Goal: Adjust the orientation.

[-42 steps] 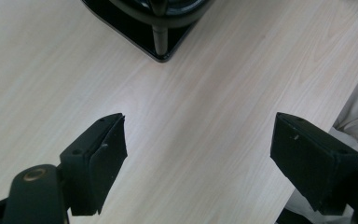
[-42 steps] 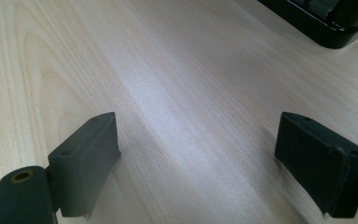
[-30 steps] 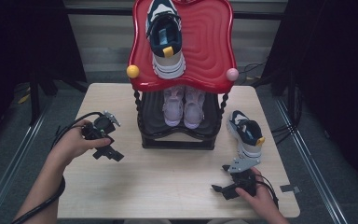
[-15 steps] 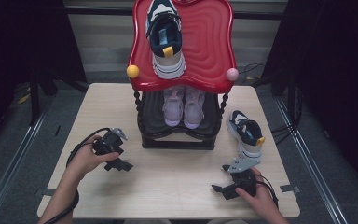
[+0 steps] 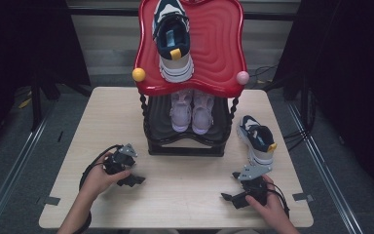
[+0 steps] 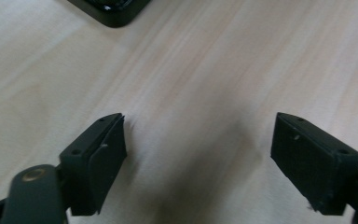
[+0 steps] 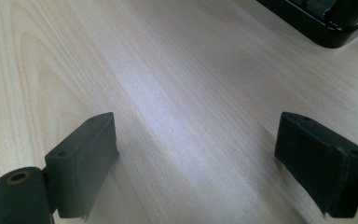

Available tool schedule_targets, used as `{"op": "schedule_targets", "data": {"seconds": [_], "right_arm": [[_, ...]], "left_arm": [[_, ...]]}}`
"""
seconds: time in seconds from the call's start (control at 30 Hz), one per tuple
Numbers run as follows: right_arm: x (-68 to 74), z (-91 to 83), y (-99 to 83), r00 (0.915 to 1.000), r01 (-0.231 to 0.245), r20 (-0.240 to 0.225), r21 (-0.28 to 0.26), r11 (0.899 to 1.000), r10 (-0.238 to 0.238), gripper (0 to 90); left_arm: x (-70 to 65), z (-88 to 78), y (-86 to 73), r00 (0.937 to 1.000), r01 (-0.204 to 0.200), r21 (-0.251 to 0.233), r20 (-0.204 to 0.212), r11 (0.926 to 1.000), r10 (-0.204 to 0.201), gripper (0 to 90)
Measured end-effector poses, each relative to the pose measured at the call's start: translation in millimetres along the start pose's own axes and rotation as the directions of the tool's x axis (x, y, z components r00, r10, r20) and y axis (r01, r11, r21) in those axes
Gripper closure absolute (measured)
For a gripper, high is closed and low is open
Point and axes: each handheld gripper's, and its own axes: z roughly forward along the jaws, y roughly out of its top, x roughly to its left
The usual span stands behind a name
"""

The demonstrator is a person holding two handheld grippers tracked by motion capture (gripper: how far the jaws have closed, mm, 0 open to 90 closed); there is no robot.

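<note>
Left gripper (image 5: 132, 180) low over the table (image 5: 185, 204) near its front-left corner, jaws wide apart, nothing between them; its own view gives bare wood and the rack's (image 5: 185, 146) base corner. Rack at table centre: one navy shoe (image 5: 173, 41) on the red top tray (image 5: 214, 48), a pink pair (image 5: 191, 109) on the lower shelf. Loose navy shoe (image 5: 257, 139) beside the rack near the right edge. Right gripper (image 5: 233, 199) at the front-right, just before that shoe, jaws apart, empty. Likely step: about to pick up the loose shoe; next move needs the right gripper turned toward it. Lower shelf partly hidden under the tray; the far part of the top shoe is cut off.
</note>
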Motion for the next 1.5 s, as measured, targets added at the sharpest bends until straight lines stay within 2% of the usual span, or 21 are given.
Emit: {"op": "schedule_targets", "data": {"seconds": [0.1,0.13,0.2,0.27,0.47,0.57,0.7,0.87,0.97,1.17,1.4,1.5], "right_arm": [[0.0,0.0,0.0,1.0,0.001,0.0,0.0,1.0,-0.001,12.1],[0.0,0.0,0.0,1.0,0.002,0.0,0.0,1.0,-0.002,12.1],[0.3,-0.3,-0.1,1.0,-0.003,0.003,0.001,1.0,0.003,12.1],[0.7,-0.9,-0.6,1.0,-0.004,0.004,0.0,1.0,0.004,12.0],[1.5,-2.3,-1.9,1.0,-0.008,0.0,0.001,1.0,0.008,12.0],[1.2,-4.5,-1.5,1.0,-0.009,0.0,0.015,1.0,0.009,14.0],[-3.1,-11.7,-0.3,0.999,-0.039,-0.022,0.028,0.999,0.04,14.9],[-12.0,-24.5,0.3,0.9994,-0.027,-0.018,0.065,0.998,0.029,14.9],[-18.0,-33.5,2.5,0.9994,-0.007,-0.034,0.101,0.995,0.01,14.6],[-28.2,-49.8,11.7,0.9988,0.012,-0.048,0.137,0.99,-0.006,17.8],[-36.0,-61.0,23.3,0.9973,0.055,-0.06,0.212,0.976,-0.044,19.6],[-39.1,-66.2,28.8,0.9957,0.076,-0.07,0.22,0.972,-0.062,21.7]], "left_arm": [[-1.9,1.3,-4.3,0.998,-0.045,-0.017,-0.046,0.9988,0.044,16.4],[-3.6,2.2,-6.4,0.9982,-0.03,-0.041,-0.053,0.9987,0.028,15.5],[-4.4,2.7,-11.6,0.9979,-0.027,-0.084,-0.061,0.9961,0.022,14.6],[-5.2,3.6,-17.8,0.9975,-0.029,-0.131,-0.068,0.9909,0.02,13.1],[-4.2,4.9,-30.6,0.9974,-0.046,-0.224,-0.064,0.9735,0.032,11.6],[-4.6,4.8,-30.7,0.9974,-0.043,-0.223,-0.066,0.9739,0.029,11.3],[-4.5,4.9,-30.6,0.9975,-0.044,-0.223,-0.064,0.9738,0.03,11.1],[-4.7,5.0,-30.6,0.9977,-0.042,-0.223,-0.062,0.974,0.029,11.0],[-4.6,5.1,-30.6,0.9976,-0.043,-0.223,-0.062,0.9739,0.03,10.8],[-4.7,5.1,-30.6,0.9977,-0.043,-0.223,-0.062,0.974,0.03,10.8],[-4.7,5.1,-30.6,0.9977,-0.044,-0.222,-0.061,0.9741,0.031,10.5],[-4.6,5.1,-30.6,0.9976,-0.044,-0.222,-0.061,0.9741,0.031,10.5]]}}
